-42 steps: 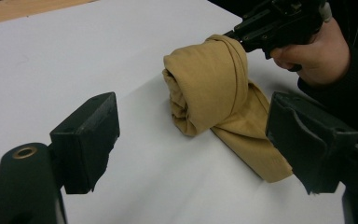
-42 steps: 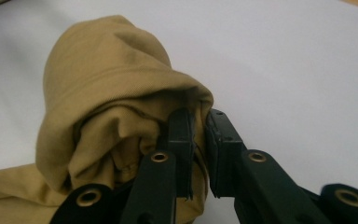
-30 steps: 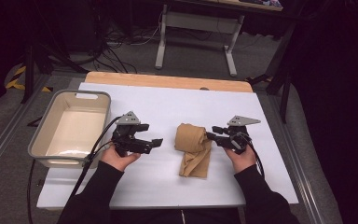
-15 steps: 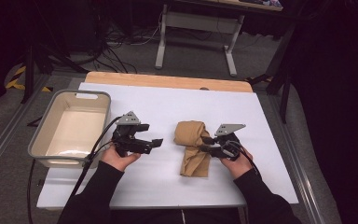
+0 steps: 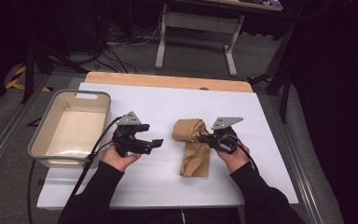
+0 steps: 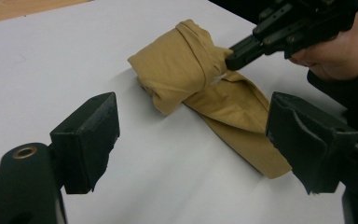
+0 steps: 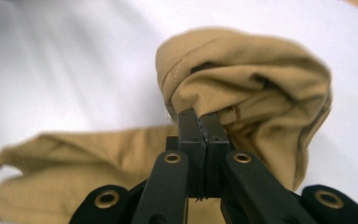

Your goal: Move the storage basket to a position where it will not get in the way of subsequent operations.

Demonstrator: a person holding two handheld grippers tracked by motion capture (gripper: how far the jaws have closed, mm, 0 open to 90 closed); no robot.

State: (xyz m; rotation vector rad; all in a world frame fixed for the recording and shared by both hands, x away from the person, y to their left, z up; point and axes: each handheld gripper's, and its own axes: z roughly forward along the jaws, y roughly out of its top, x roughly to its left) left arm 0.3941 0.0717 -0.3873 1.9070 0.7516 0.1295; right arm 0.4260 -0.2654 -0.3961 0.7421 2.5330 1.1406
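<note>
A tan cloth lies on the white sheet, its far end rolled into a bundle and its near end flat. My right gripper has just been closing; its jaws now stand together, pinching a fold at the bundle's right side. The cloth bulges just beyond those tips. The left gripper view sees that black tip pressed into the roll. My left gripper rests on the sheet left of the cloth, pointing toward it. Its jaws are open with nothing between them.
A grey tub with a cream inside stands at the left edge of the white sheet. A wooden board edge runs along the back. Cables and a metal stand lie on the floor beyond.
My right gripper has moved left to the rolled end of the cloth, and its jaws have closed there. The left gripper has stayed where it was.
</note>
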